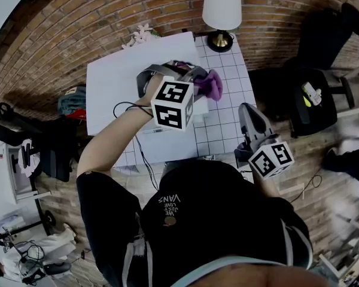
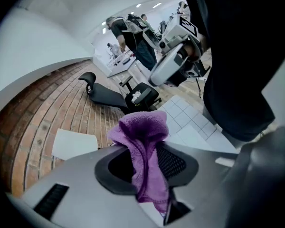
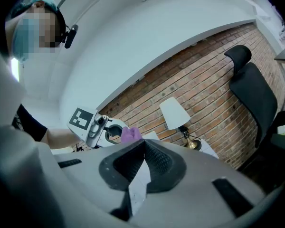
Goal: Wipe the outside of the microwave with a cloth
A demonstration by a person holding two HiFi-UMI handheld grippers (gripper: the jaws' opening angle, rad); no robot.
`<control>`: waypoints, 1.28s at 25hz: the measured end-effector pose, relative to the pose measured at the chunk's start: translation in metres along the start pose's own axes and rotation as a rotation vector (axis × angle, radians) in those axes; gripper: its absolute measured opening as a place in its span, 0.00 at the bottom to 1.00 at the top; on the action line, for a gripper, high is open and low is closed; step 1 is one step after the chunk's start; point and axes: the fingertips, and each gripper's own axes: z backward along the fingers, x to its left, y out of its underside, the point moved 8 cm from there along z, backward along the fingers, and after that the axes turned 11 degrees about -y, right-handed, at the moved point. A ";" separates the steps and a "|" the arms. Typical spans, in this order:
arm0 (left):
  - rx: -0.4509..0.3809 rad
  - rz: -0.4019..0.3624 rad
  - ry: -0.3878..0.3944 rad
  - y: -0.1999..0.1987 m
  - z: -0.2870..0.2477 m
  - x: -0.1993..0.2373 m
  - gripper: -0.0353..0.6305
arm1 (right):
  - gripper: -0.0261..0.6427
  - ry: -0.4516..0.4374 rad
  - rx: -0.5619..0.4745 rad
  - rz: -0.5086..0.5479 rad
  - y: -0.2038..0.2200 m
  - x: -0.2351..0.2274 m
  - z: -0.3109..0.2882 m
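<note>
My left gripper (image 1: 194, 78) is raised over the right edge of the white microwave top (image 1: 122, 85) and is shut on a purple cloth (image 1: 210, 84). In the left gripper view the cloth (image 2: 143, 137) bunches above the jaws and hangs down between them at the left gripper (image 2: 149, 153). My right gripper (image 1: 251, 117) hovers lower, over the tiled table (image 1: 224, 130), apart from the microwave. In the right gripper view its tips meet with nothing between them at the right gripper (image 3: 143, 142); beyond them show the left gripper (image 3: 97, 127) and the cloth (image 3: 130, 134).
A white-shaded lamp (image 1: 221, 8) stands at the back of the tiled table, against the brick wall (image 1: 78, 23). A black office chair (image 1: 314, 94) stands to the right. Cables run down the microwave's front. Clutter and equipment lie on the floor at left (image 1: 30, 154).
</note>
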 end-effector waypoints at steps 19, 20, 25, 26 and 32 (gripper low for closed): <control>-0.319 0.733 -0.373 0.204 0.211 -0.039 0.25 | 0.04 -0.141 0.011 0.093 0.043 0.157 -0.122; -0.321 0.759 -0.396 0.222 0.226 -0.048 0.25 | 0.04 -0.148 0.012 0.096 0.050 0.169 -0.131; -0.315 0.872 -0.496 0.305 0.283 -0.098 0.25 | 0.04 -0.172 0.032 0.093 0.087 0.228 -0.175; -0.316 0.895 -0.512 0.319 0.291 -0.109 0.25 | 0.04 -0.177 0.041 0.092 0.094 0.239 -0.182; -0.386 1.034 -0.596 0.377 0.312 -0.176 0.25 | 0.04 -0.177 0.079 0.092 0.128 0.291 -0.212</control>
